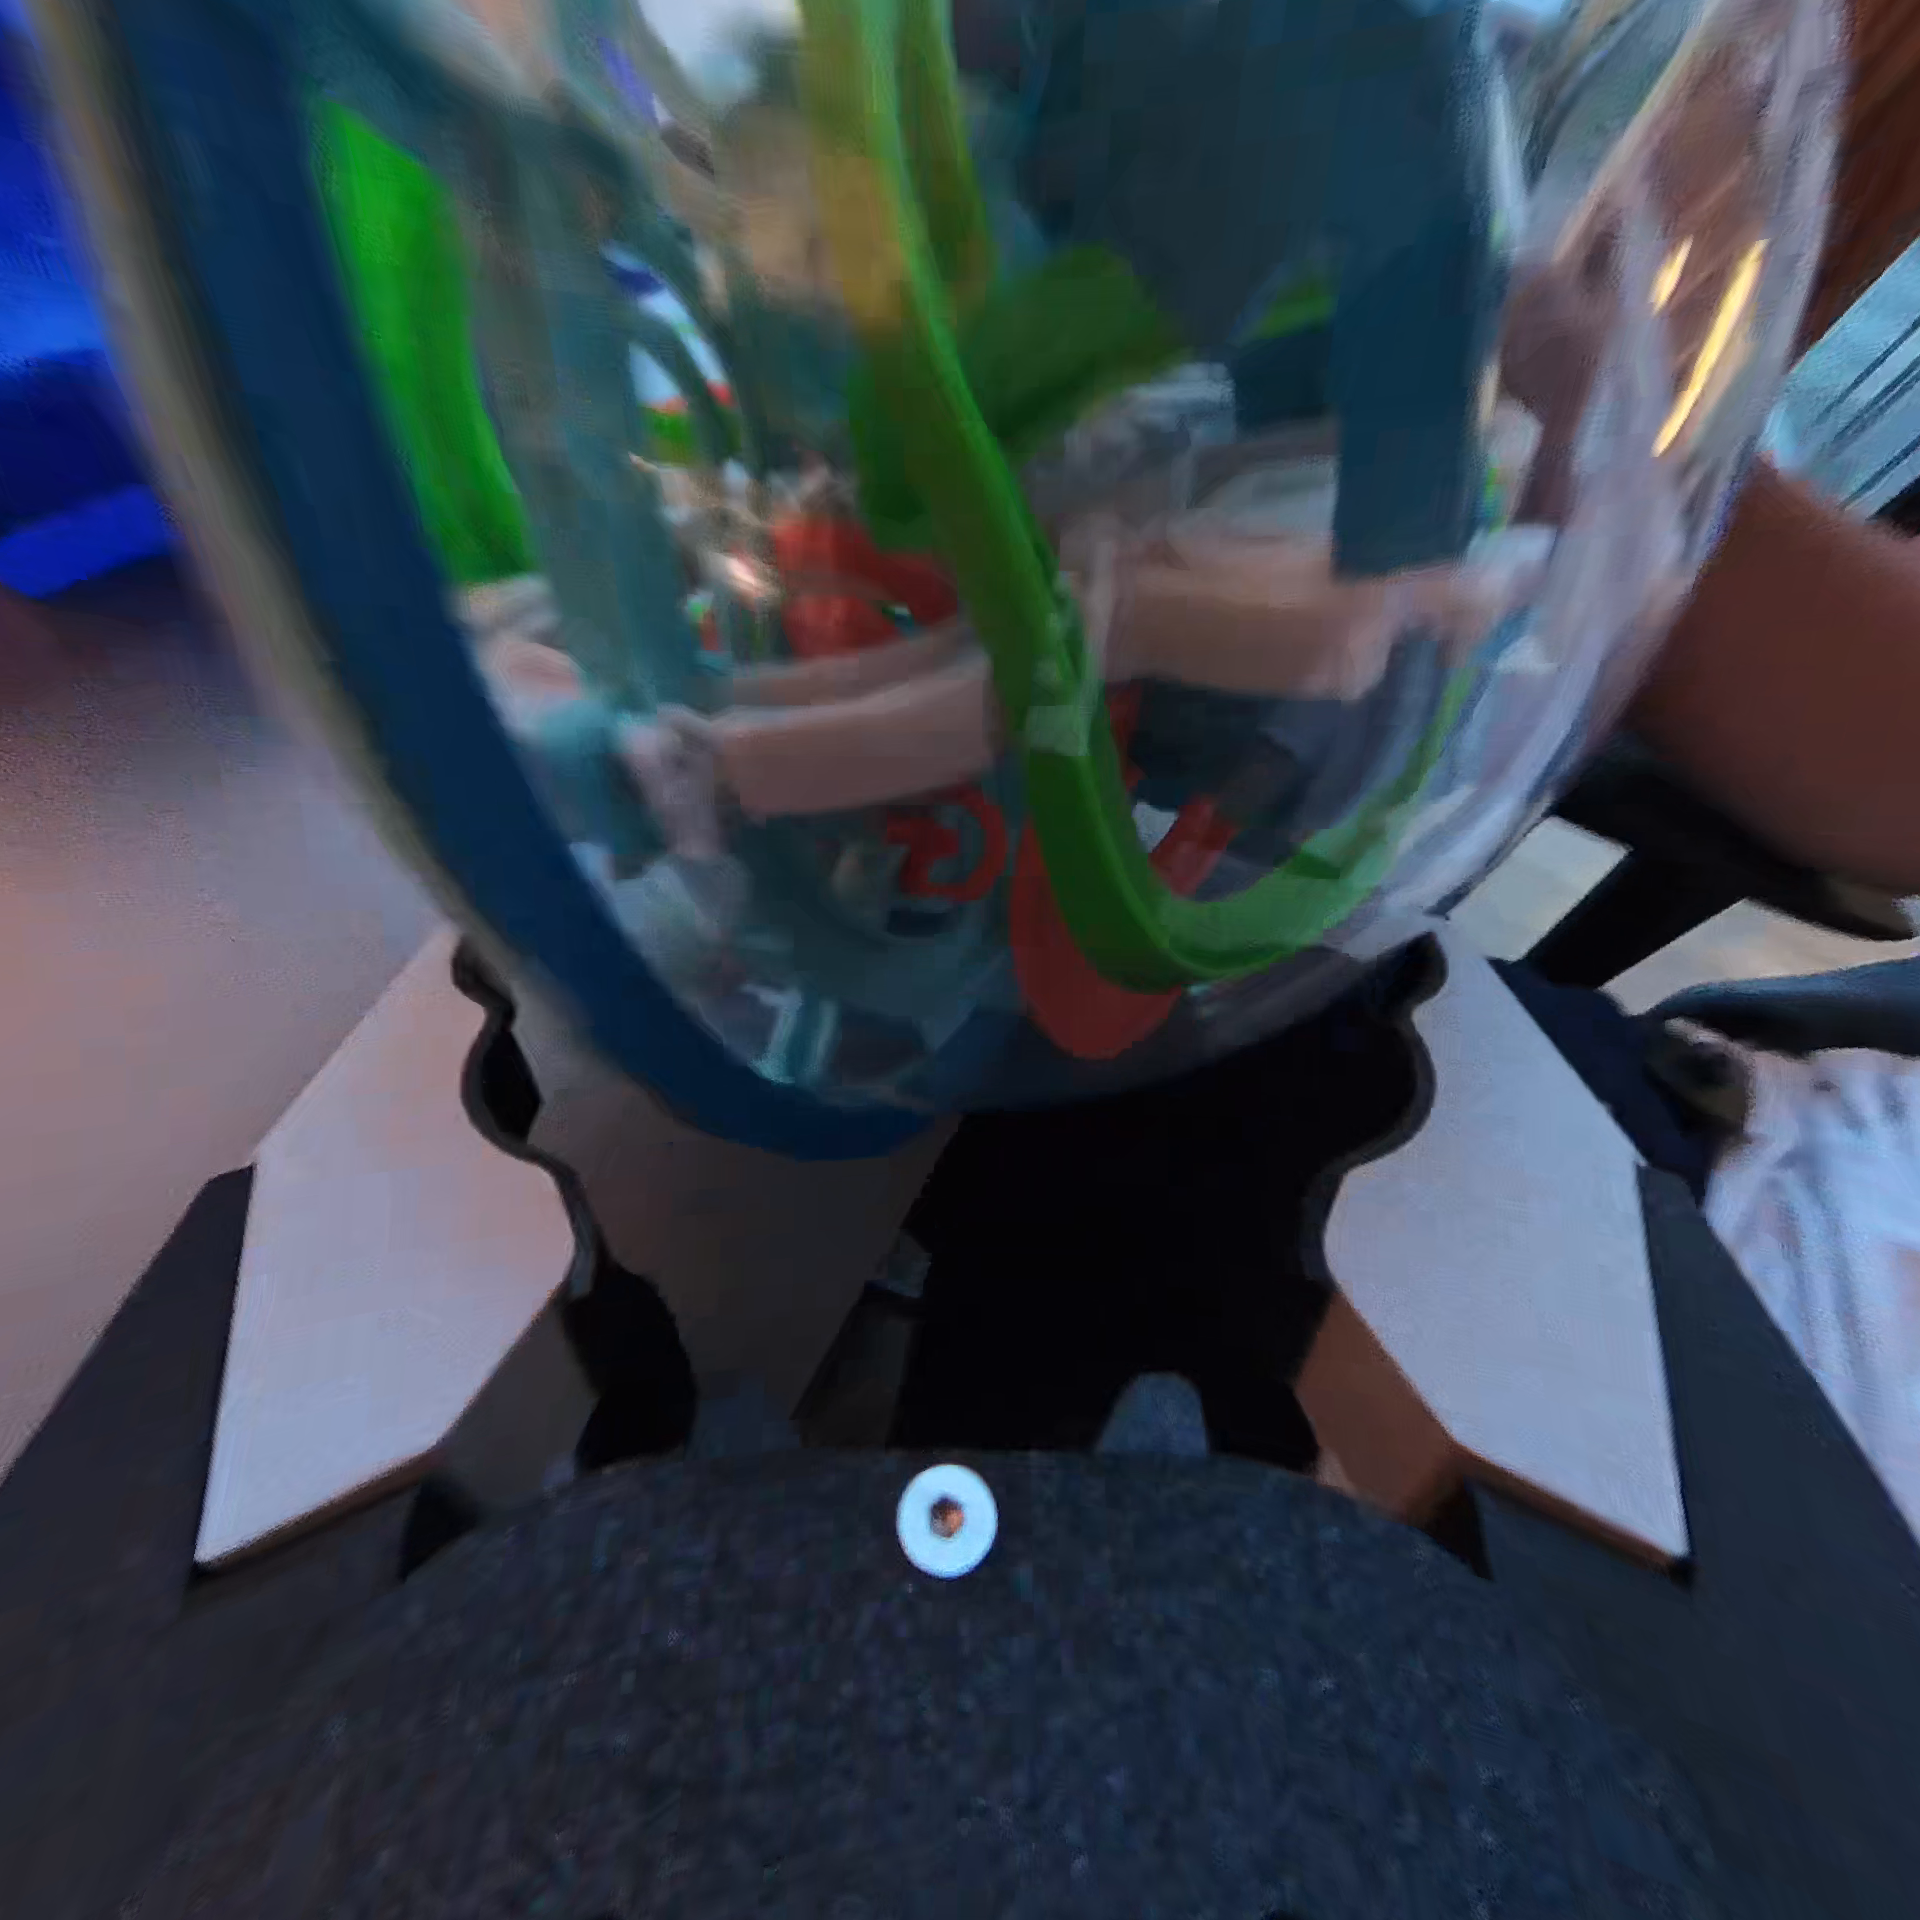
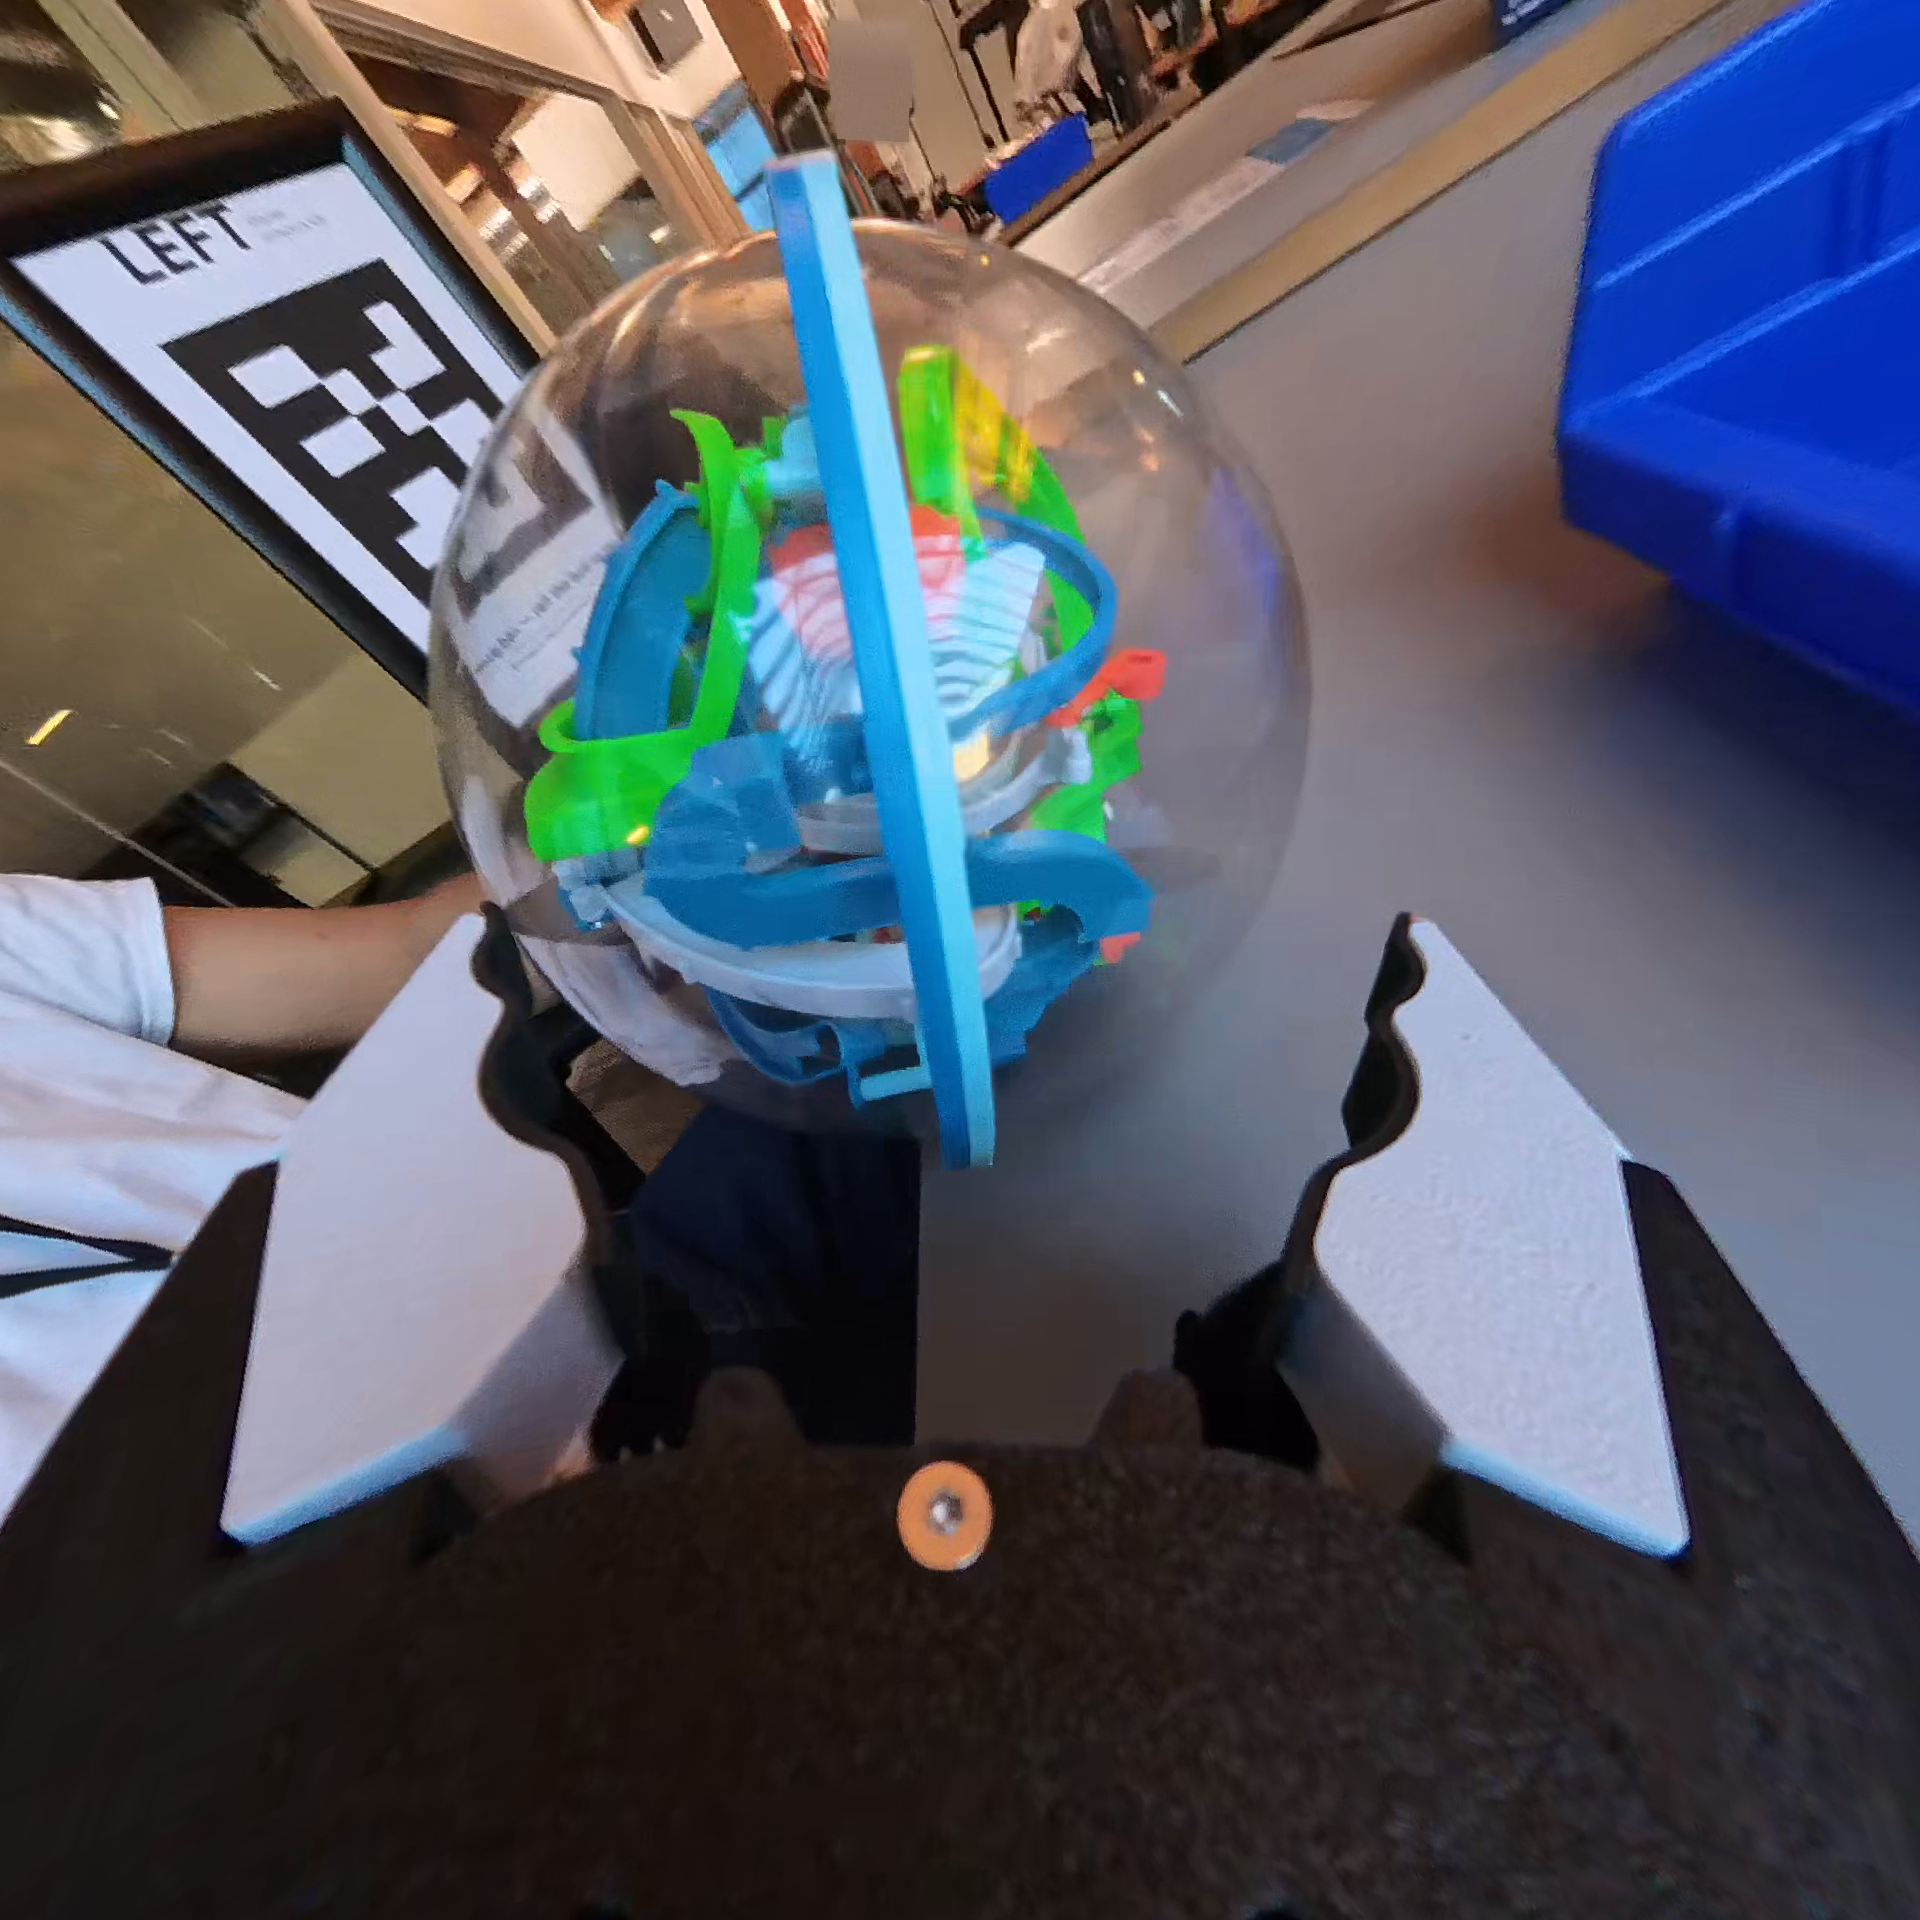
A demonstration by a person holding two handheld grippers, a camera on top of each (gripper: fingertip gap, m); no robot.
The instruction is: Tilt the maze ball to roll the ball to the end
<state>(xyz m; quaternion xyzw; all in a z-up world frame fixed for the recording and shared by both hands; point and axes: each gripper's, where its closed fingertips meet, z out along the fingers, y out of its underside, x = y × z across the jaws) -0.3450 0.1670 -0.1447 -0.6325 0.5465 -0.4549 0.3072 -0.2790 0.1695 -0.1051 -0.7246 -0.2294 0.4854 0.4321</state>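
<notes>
Between the fingertips of the right gripper point(image 2: 940, 997) sits the maze ball point(image 2: 868, 675), a clear sphere with a blue ring point(image 2: 883, 665) running round it almost upright. Its lower part reaches just in between the tips; the left fingertip point(image 2: 499, 987) is at or against the shell, while the right fingertip point(image 2: 1397, 987) stands clear of it with grey table point(image 2: 1455, 831) showing in the gap. So these jaws are spread wide and not clamped on the ball. Green, blue, white and red tracks fill the sphere. The small ball inside cannot be made out. Beyond it to the left stands a framed marker board point(image 2: 281, 395) and to the right a blue bin point(image 2: 1756, 395); a bare forearm point(image 2: 312, 966) and white sleeve point(image 2: 83, 945) show at the left edge.

From the left wrist view the picture is blurred. The ball point(image 1: 935, 520) fills the upper frame, its underside dipping just between the tips of the left gripper point(image 1: 951, 997). Those jaws are also wide apart; whether either tip touches the shell cannot be told. A blue bin point(image 1: 62, 416) shows at the far left.
</notes>
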